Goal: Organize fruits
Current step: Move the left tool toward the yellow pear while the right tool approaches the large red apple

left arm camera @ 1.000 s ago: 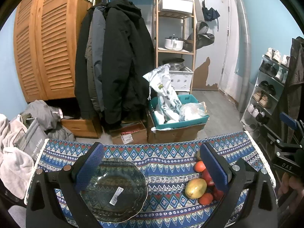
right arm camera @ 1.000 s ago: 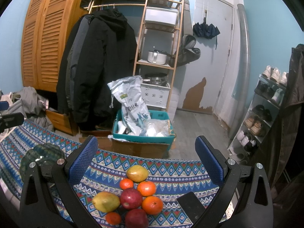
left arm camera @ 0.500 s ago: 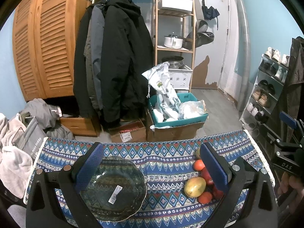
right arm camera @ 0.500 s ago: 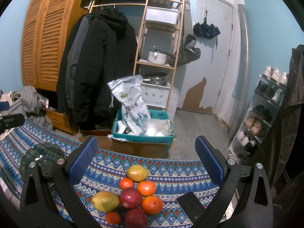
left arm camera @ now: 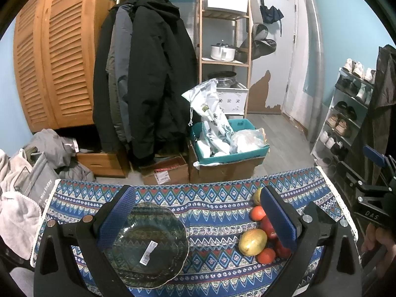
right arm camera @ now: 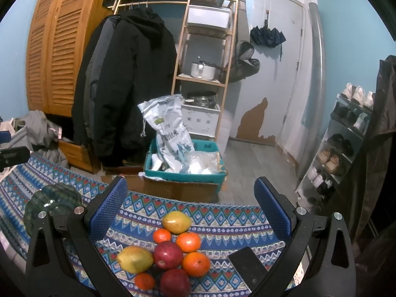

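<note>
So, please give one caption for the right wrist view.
Open right gripper above fruit pile on patterned cloth, glass plate at left.

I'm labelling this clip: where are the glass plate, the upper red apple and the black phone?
glass plate (left arm camera: 146, 242): left wrist view, its centre.
upper red apple (right arm camera: 168, 254): right wrist view, its top.
black phone (right arm camera: 250, 264): right wrist view, its screen.

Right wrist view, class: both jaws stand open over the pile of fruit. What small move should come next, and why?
Probably lower the right gripper onto the near red apple and close. Its jaws stand open and empty, the fruit pile sits between them, and the glass plate under the open left gripper holds no fruit yet.
</note>
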A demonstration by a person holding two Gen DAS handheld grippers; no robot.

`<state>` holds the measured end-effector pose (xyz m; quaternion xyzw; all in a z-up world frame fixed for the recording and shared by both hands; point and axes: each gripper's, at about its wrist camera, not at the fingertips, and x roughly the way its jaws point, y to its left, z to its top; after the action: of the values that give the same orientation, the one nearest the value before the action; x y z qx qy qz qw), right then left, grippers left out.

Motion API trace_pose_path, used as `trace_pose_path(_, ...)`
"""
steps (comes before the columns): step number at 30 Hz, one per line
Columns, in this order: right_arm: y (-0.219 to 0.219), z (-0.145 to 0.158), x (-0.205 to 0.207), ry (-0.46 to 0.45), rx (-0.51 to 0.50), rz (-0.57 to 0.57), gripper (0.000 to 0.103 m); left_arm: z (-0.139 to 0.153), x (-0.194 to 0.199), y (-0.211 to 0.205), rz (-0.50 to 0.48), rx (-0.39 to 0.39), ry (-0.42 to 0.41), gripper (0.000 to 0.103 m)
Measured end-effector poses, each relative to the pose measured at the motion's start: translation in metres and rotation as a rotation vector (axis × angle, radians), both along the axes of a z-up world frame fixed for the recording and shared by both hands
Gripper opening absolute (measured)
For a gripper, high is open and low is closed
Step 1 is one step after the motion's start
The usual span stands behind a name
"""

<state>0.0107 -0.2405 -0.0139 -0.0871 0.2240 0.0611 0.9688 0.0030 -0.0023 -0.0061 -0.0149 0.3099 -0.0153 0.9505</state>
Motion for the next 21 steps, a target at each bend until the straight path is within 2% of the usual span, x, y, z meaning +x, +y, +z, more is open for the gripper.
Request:
trace_pose_path(8, -0.010, -0.010, 0.003, 0.037, -0.018, -0.017, 0.100, -0.011, 0.006, -0.010, -0.028, 0.022, 0.029, 0.102)
trace_pose_path(13, -0.017, -0.023, 0.008, 0.089, -0.032, -0.033, 0.100, -0.026, 0.013, -0.020, -0.064, 0.031, 0.080, 0.102)
trace_pose_path(21, -0.029, -0.052, 0.019, 0.226, 0.001, -0.040, 0.100, -0.052, 0.023, -0.027, -0.102, -0.008, 0.178, 0.102)
